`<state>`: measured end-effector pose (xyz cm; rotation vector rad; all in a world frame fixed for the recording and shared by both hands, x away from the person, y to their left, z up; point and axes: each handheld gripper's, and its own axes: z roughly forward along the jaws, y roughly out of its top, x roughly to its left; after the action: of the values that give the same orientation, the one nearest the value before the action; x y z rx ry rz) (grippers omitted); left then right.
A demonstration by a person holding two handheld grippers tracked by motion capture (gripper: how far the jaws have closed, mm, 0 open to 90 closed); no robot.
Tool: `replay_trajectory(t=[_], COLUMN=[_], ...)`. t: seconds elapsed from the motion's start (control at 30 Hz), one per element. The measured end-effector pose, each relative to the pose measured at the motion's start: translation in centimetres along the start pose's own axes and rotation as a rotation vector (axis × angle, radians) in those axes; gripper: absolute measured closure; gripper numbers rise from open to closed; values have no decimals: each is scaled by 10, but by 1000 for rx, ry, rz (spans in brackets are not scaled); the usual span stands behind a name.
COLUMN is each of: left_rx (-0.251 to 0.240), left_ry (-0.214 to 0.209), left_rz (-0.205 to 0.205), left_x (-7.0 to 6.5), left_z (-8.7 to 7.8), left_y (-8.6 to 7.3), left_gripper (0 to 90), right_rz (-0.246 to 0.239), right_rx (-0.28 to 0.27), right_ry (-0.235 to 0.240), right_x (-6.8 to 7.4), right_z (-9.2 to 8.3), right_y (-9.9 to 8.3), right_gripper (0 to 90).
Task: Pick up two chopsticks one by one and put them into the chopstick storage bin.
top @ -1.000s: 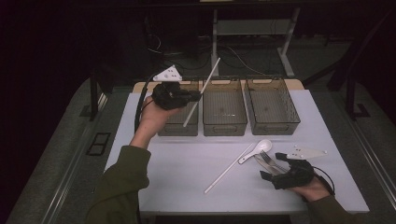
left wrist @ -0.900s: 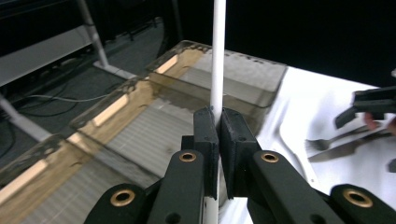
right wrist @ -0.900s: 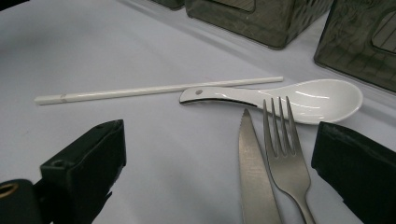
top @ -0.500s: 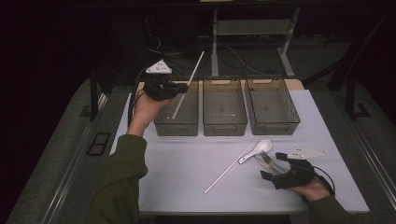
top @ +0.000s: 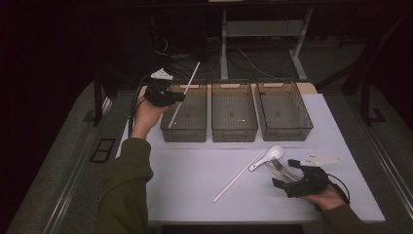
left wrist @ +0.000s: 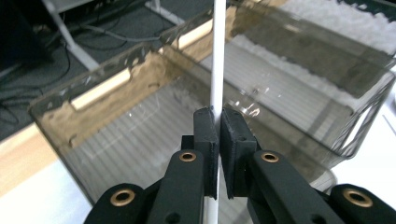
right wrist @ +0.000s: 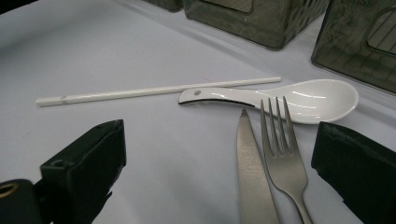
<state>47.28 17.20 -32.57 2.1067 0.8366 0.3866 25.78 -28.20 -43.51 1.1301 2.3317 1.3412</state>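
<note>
Left gripper view: my left gripper [left wrist: 218,126] has its black fingers pinched tight on a thin white stick [left wrist: 217,56], hanging over the smoky ribbed plastic bin [left wrist: 289,56]. Since earlier it's slid left and lower. Right gripper [right wrist: 219,154] gapes, nothing gripped.

The high view is being lit dimly and unevenly: the white rectangular table top [top: 195,170] is being picked out as a pale patch, while the floor on the left, the right and the far side is being lost in near-black. Fine detail there is being softened by grain. In the left gripper view, the smoky transparent plastic bin [left wrist: 289,88] is being lit brightly, white glints are being thrown off its walls, and its far rim is being rendered soft. In the right gripper view, the glossy white ceramic spoon [right wrist: 299,98] is being marked by highlights, and the near black jaws are being blurred.
</note>
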Motion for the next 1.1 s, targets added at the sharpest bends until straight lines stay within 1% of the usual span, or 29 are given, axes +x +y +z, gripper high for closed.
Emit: replay_trajectory(t=[0.13,0.17,0.2,0.37,0.4,0.43,0.6,0.83,0.97,1.0,1.03,1.07,1.1], left_rx=[36,47,53,61,61,67,83,88,97,106,104,111,113], left_ry=[8,10,10,8,7,6,2,8,22,31,37,39,44], left_rz=[-23,-24,-34,-58,-71,-69,-87,-121,-133,-139,-155,-150,-154], left_x=[4,6,6,10,10,10,11,12,12,12,11,11,11], left_z=[4,5,6,10,10,11,17,27,33,35,37,38,41], left_y=[-10,-11,-14,-23,-24,-25,-32,-38,-39,-39,-39,-39,-39], left_gripper=[848,848,848,848,848,848,848,846,844,843,842,841,839], right_rz=[0,0,0,2,3,3,2,2,0,1,1,1,1], right_rx=[-1,0,1,1,1,1,1,2,1,0,0,0,-1], right_ry=[0,0,0,-2,-2,-2,-3,-1,0,0,0,0,1], right_x=[0,0,0,0,0,0,0,0,0,0,0,0,0], right_z=[0,0,0,0,0,0,0,0,0,0,0,0,0], right_y=[0,0,0,0,0,0,0,0,0,0,0,0,0], right_gripper=[30,31,30,30,30,30,31,30,31,30,30,30,30])
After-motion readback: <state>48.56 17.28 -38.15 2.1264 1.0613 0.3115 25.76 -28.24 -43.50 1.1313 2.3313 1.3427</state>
